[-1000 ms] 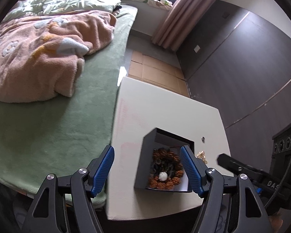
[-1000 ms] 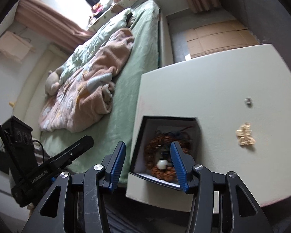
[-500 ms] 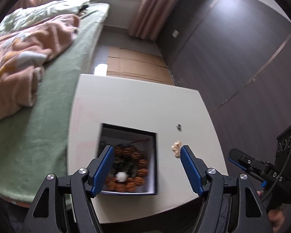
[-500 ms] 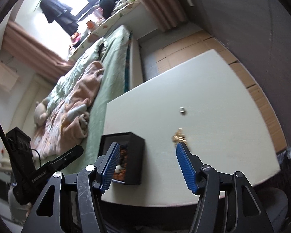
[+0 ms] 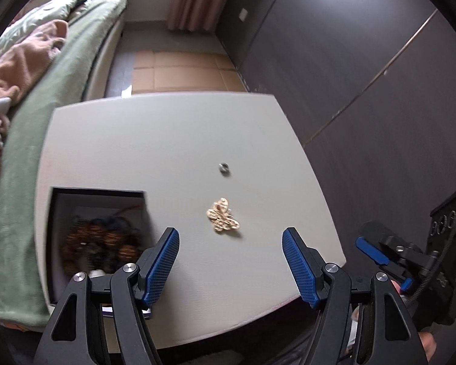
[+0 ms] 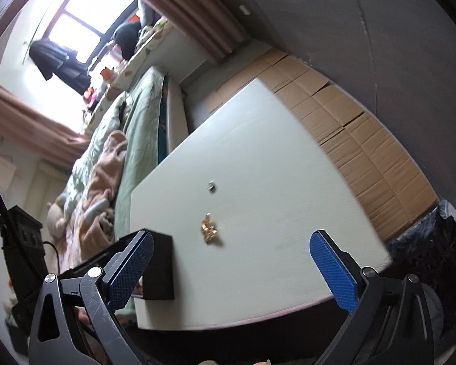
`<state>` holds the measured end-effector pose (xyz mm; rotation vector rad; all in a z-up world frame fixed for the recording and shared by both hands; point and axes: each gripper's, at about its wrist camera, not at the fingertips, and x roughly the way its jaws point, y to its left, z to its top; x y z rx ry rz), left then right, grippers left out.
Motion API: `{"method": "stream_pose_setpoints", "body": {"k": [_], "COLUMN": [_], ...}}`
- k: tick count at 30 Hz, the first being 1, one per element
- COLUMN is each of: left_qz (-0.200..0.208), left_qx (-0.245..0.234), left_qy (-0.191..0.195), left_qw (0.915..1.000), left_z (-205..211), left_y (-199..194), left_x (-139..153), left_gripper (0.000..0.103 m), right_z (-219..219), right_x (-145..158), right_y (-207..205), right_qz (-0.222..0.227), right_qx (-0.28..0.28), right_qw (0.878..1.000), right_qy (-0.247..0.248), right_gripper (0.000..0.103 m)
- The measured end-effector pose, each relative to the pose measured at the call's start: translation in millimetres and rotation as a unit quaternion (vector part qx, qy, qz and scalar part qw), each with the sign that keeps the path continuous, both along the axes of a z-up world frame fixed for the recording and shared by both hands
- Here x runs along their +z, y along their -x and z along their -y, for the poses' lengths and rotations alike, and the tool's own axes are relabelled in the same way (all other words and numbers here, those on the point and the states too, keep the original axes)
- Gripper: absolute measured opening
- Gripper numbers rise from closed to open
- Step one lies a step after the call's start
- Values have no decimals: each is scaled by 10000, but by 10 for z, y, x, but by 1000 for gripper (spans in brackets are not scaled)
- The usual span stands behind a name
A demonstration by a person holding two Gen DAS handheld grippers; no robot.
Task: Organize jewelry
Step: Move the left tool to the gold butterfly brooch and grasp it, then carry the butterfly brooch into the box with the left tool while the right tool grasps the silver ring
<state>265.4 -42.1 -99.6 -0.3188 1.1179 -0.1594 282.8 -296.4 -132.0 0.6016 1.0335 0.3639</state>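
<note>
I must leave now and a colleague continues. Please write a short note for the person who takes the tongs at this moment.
Left tongs: open, nothing between the pads, over the table's near edge.
Right tongs: jaws have just been opening and stand wide, empty.
Things: the black box stands at the near left corner of the white table, with a beaded bracelet inside it. The gold butterfly brooch lies loose on the table, to the right of the box. A small silver ring lies beyond it.
Done: bracelet is in the box.
Left: brooch and ring, probably into the box too.
</note>
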Motion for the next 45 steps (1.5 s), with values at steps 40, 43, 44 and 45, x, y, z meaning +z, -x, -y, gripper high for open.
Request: {"method": "stream_pose_setpoints", "body": {"k": [40, 43, 44, 45], "left_qz": [-398, -386, -388, -372], "left_qx": [-29, 21, 62, 90], "left_qy": [-1298, -1196, -1112, -1050], "left_qw": [9907, 9921, 9930, 9937], "left_z": [384, 315, 282, 263], "left_y": [-379, -354, -341, -340], "left_x": [-672, -618, -598, -580], "left_gripper": [13, 13, 13, 13], "right_z": [309, 248, 228, 207], "right_x": [-385, -360, -352, -346], "right_y": [132, 115, 104, 97], "right_qz": [-413, -410, -410, -414], "right_qx": [-129, -56, -34, -16], "right_qw": [9990, 9991, 9991, 9991], "right_qy": [-97, -124, -123, -116], "right_gripper": [103, 103, 103, 103]}}
